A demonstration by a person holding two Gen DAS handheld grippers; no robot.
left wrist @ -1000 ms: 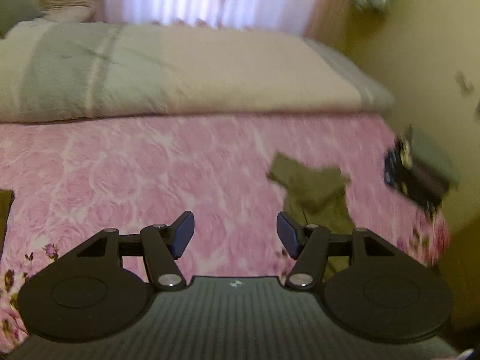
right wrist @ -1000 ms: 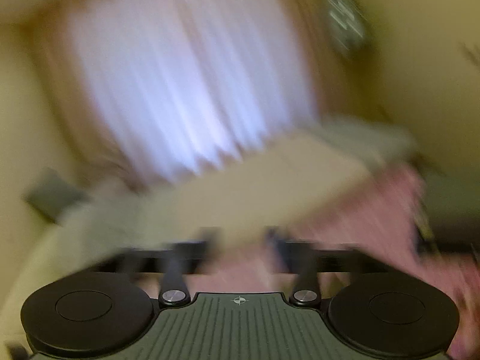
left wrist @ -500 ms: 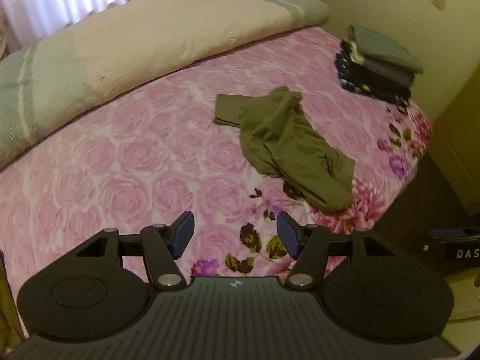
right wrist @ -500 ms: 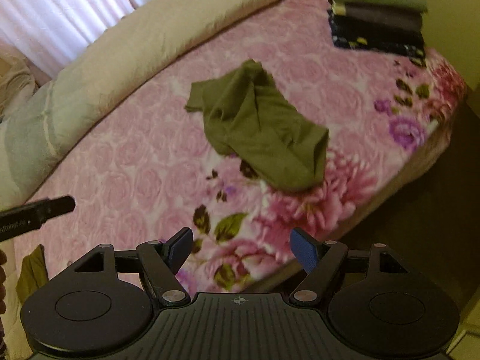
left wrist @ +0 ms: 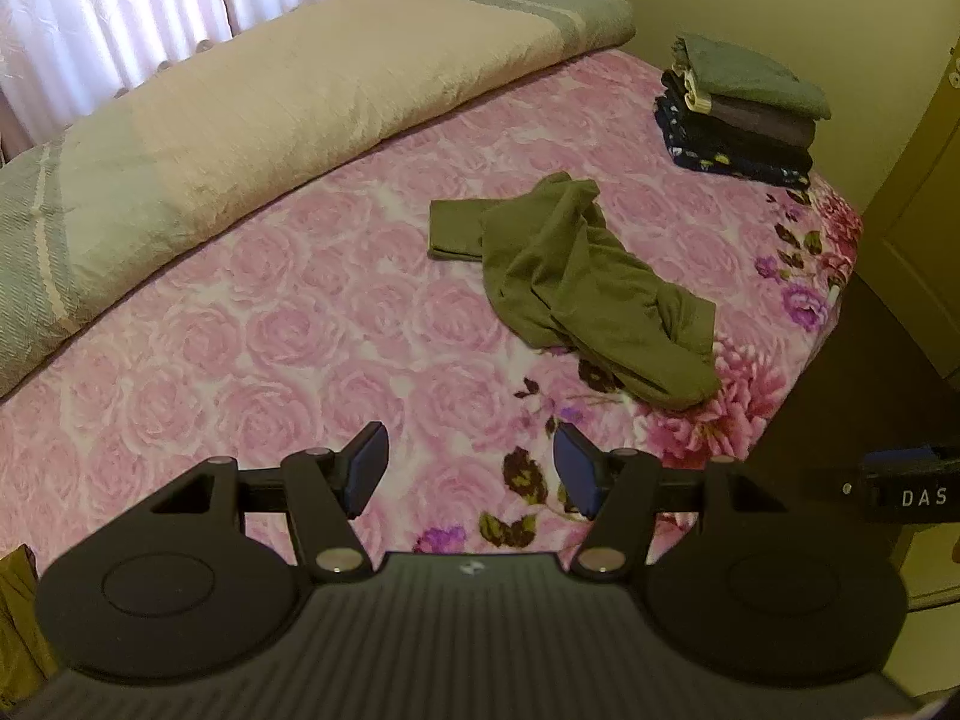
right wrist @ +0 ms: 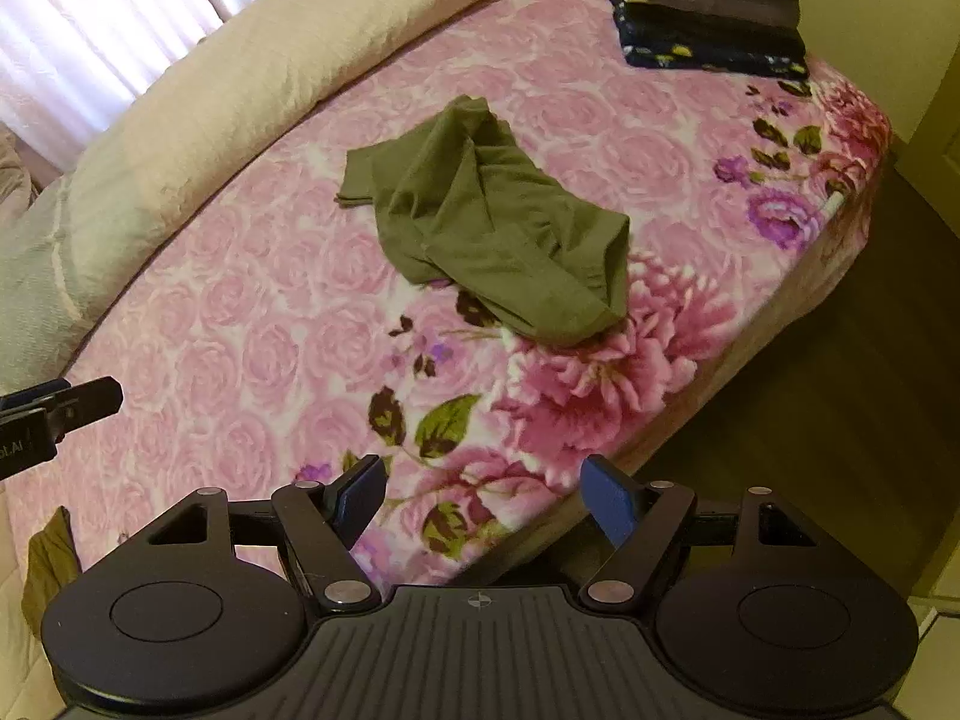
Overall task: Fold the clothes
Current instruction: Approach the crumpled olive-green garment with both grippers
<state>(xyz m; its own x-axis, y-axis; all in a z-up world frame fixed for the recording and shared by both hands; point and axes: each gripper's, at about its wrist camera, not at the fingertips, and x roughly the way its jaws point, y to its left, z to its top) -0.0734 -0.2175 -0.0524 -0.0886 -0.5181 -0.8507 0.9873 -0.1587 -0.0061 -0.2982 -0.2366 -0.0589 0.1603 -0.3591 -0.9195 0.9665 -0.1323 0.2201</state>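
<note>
An olive green garment [left wrist: 576,288] [right wrist: 492,222] lies crumpled on the pink rose-patterned bedspread [left wrist: 270,330] [right wrist: 252,324], toward the bed's right side. My left gripper [left wrist: 469,465] hovers over the bedspread short of the garment, jaws open and empty. My right gripper [right wrist: 483,495] hangs open over the bed's near edge, also short of the garment, nothing between its pads. A tip of the right gripper [left wrist: 900,483] shows at the right edge of the left wrist view; the left gripper [right wrist: 60,405] pokes in at the left of the right wrist view.
A stack of folded clothes [left wrist: 744,111] [right wrist: 711,6] sits at the bed's far right corner. A long beige and grey bolster [left wrist: 288,102] [right wrist: 270,54] runs along the far side before the white curtains [left wrist: 120,18]. Another olive cloth [right wrist: 48,564] shows at lower left. Dark floor [right wrist: 810,408] lies right of the bed.
Both views swung down from the curtains and bolster onto the bed. The garment came into clear view and closer. Both grippers stayed open.
</note>
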